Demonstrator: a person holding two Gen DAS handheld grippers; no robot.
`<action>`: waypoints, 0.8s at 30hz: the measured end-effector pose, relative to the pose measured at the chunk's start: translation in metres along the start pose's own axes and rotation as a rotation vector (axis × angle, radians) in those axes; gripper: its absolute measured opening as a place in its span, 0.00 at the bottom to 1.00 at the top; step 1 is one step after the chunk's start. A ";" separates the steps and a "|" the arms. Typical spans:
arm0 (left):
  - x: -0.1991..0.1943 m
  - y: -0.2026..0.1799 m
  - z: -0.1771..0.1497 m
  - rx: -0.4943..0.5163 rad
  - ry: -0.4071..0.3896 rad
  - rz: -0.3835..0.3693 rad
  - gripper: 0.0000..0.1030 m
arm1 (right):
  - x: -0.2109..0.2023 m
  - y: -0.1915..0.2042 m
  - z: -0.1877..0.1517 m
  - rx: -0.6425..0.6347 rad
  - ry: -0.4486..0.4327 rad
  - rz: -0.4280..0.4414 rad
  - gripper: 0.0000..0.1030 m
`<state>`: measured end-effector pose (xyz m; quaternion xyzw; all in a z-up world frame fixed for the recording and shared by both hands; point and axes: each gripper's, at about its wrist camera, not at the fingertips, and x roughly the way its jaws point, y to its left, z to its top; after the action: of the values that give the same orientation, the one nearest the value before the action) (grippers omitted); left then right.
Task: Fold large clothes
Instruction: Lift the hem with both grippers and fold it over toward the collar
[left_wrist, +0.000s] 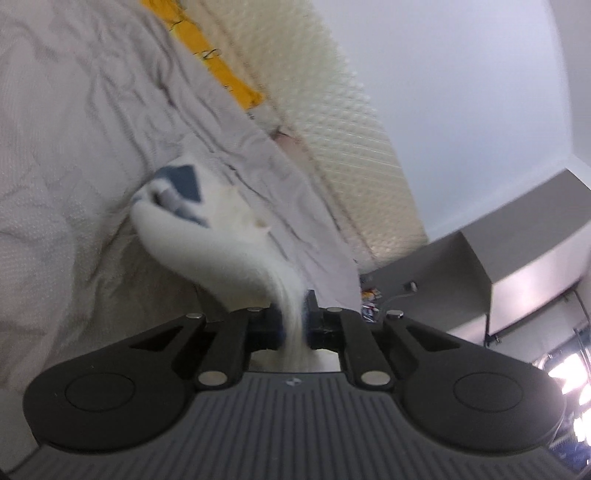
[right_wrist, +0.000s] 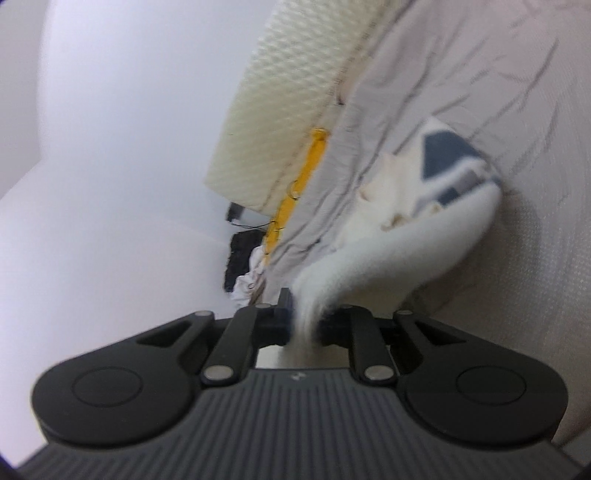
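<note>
A white garment (left_wrist: 207, 240) with dark blue patches hangs over a bed with a wrinkled pale grey sheet (left_wrist: 66, 147). My left gripper (left_wrist: 293, 321) is shut on a pinched edge of the white fabric, which stretches up and left from the jaws. In the right wrist view the same garment (right_wrist: 413, 236) stretches up and right from my right gripper (right_wrist: 304, 321), which is shut on another edge of it. The blue patches (right_wrist: 447, 155) lie at the far end, by the sheet (right_wrist: 480, 74). The view is motion-blurred.
A cream quilted headboard or mattress (left_wrist: 354, 122) stands along the bed edge, with a yellow strip (left_wrist: 218, 62) beside it. A grey cabinet (left_wrist: 517, 258) is at the right of the left wrist view. White wall (right_wrist: 110, 147) and dark clutter (right_wrist: 240, 266) lie left in the right wrist view.
</note>
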<state>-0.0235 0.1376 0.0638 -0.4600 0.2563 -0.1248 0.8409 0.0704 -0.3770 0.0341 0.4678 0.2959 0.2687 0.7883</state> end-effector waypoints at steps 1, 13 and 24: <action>-0.013 -0.005 -0.004 0.009 0.000 -0.011 0.10 | -0.011 0.005 -0.004 -0.011 -0.001 0.008 0.15; -0.083 -0.004 -0.055 0.041 0.040 -0.028 0.10 | -0.086 0.021 -0.038 -0.060 -0.007 -0.016 0.10; 0.045 -0.017 0.040 -0.007 -0.101 -0.019 0.11 | 0.027 0.013 0.052 -0.007 -0.125 -0.059 0.10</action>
<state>0.0366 0.1368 0.0818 -0.4710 0.2097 -0.1084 0.8500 0.1241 -0.3823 0.0602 0.4719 0.2588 0.2165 0.8146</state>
